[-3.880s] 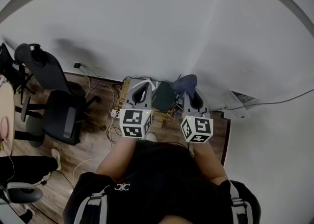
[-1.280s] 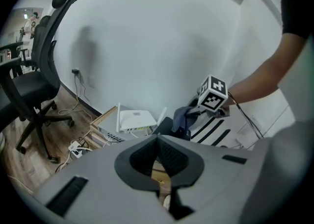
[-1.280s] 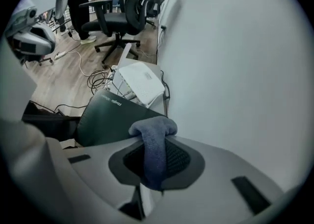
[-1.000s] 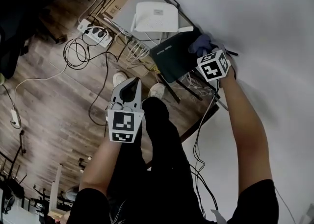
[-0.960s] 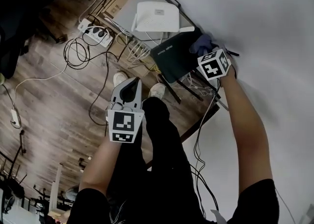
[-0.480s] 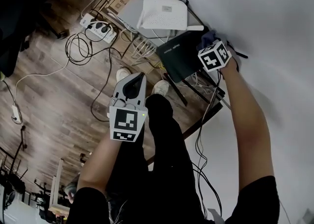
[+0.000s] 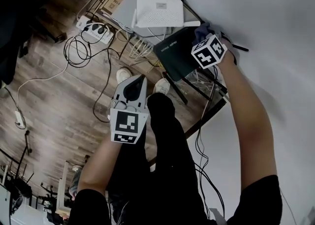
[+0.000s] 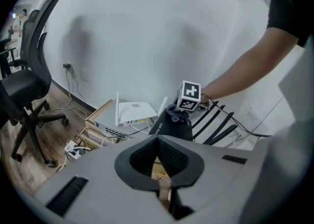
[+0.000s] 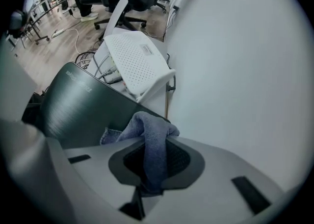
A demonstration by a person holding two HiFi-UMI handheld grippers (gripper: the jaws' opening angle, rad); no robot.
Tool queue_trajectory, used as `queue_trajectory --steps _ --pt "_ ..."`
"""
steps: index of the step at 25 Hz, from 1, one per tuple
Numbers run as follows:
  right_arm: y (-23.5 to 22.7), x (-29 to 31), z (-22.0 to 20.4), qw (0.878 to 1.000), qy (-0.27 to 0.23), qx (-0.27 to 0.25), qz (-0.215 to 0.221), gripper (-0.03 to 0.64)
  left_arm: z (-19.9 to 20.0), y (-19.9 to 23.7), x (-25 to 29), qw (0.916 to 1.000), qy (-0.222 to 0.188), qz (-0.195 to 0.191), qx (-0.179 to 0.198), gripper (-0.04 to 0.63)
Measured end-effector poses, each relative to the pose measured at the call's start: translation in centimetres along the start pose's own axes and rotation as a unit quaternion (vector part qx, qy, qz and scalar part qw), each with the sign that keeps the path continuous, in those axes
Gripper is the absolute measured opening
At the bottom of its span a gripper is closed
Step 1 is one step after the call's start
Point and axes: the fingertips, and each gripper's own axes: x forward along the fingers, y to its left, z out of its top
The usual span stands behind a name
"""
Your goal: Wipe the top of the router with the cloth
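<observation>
At upper right of the head view, cloth meets the black router.
Head view: left gripper hangs mid-frame, well apart from both. Left gripper view: its jaws are together, empty. Right gripper view: right gripper is clamped on the cloth at lower centre, the loose end lying on the black router's wall-side corner. Wiping appears under way; how much of the top is wiped cannot be told.

An office: swivel chairs on a wood floor, power strip and cables along the wall.
</observation>
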Motion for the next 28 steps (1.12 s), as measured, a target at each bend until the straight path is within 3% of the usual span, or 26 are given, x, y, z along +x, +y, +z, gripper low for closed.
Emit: queue_trajectory --steps 13,24,28 --pt "5.6 -2.6 4.0 0.993 -0.082 -0.032 0.074 0.035 -0.1 0.3 -0.2 1.0000 -0.006 -0.001 -0.005 -0.002" --pt "12.1 -5.9 8.6 0.973 -0.165 -0.050 0.155 0.035 -0.8 1.0 -0.7 0.9998 -0.002 -0.003 -0.020 -0.002" --pt "14.0 -6.9 9.5 0.964 -0.185 -0.086 0.169 0.035 -1.0 1.2 -0.7 0.9998 -0.001 -0.004 -0.019 -0.002"
